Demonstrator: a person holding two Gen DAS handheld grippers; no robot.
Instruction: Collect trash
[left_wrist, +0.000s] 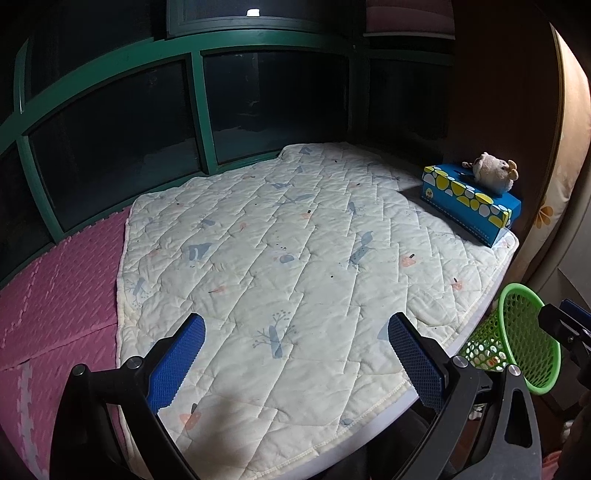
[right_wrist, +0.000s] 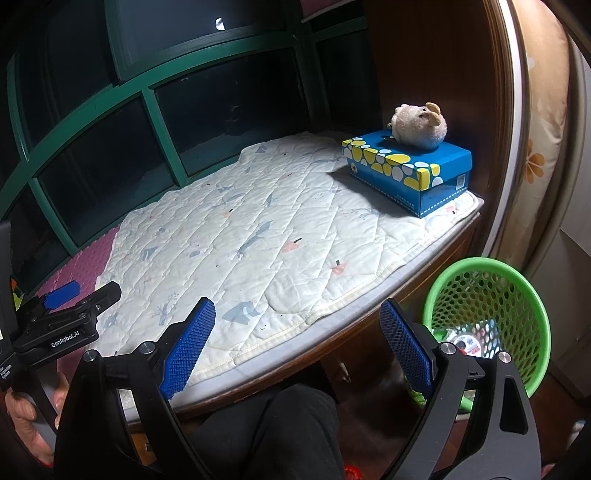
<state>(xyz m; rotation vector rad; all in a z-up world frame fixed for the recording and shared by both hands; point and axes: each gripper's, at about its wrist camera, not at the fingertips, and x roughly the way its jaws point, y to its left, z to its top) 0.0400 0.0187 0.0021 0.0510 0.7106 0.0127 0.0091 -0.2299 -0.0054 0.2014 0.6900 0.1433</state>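
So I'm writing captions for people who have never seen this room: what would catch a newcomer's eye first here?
Probably the blue tissue box with yellow and white spots at the far right corner of the pale quilted mat, with a small beige plush toy sitting on top. Next, the bright green mesh basket below the mat's right edge, with some litter inside. Behind it all runs a dark window with green frames.

My left camera sits low and close over the quilt (left_wrist: 295, 236), looking forward and down toward the dark window (left_wrist: 258, 92). My right camera sits just to the right, farther back past the bed edge, facing the same way. Both see the quilt, the blue box (right_wrist: 410, 173) and the green basket (right_wrist: 487, 273).
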